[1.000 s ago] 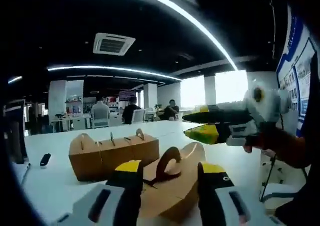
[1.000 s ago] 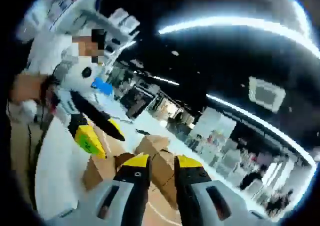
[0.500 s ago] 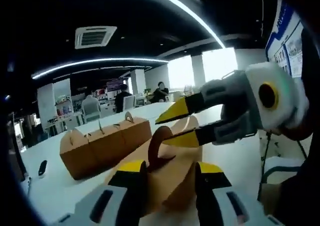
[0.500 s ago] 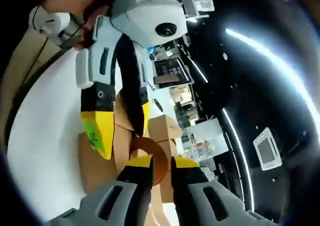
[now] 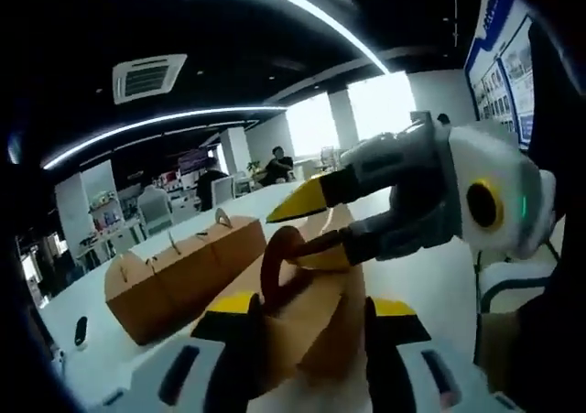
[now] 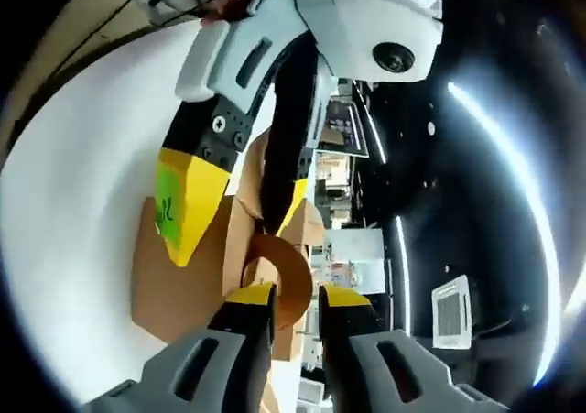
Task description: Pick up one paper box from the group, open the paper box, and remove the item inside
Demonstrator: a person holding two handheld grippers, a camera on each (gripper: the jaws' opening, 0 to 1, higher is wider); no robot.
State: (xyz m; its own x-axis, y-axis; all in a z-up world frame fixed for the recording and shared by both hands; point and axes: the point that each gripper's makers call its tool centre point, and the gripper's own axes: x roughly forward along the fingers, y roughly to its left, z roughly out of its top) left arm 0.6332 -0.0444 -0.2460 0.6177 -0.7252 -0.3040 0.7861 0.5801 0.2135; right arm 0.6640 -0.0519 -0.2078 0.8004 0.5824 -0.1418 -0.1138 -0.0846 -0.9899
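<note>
My left gripper [image 5: 311, 308] is shut on a brown paper box [image 5: 322, 289], gripping it by its sides above the white table [image 5: 430, 285]. The box's curved handle [image 5: 272, 265] stands up at its top. My right gripper [image 5: 298, 232] reaches in from the right, open by a narrow gap, one jaw on each side of that handle. In the right gripper view the handle [image 6: 291, 271] sits between the right gripper's [image 6: 296, 296] yellow tips. There the left gripper [image 6: 238, 216] comes down from above onto the box [image 6: 174, 276].
A row of joined brown paper boxes [image 5: 174, 266] lies on the table to the left, behind the held box. A small dark object [image 5: 81, 331] rests near the table's left edge. People sit at desks far back [image 5: 275, 168]. A poster wall [image 5: 499, 56] is at the right.
The right gripper has come in from the right and set its jaws around the box's handle. The left gripper has kept its hold on the box; both views rolled.
</note>
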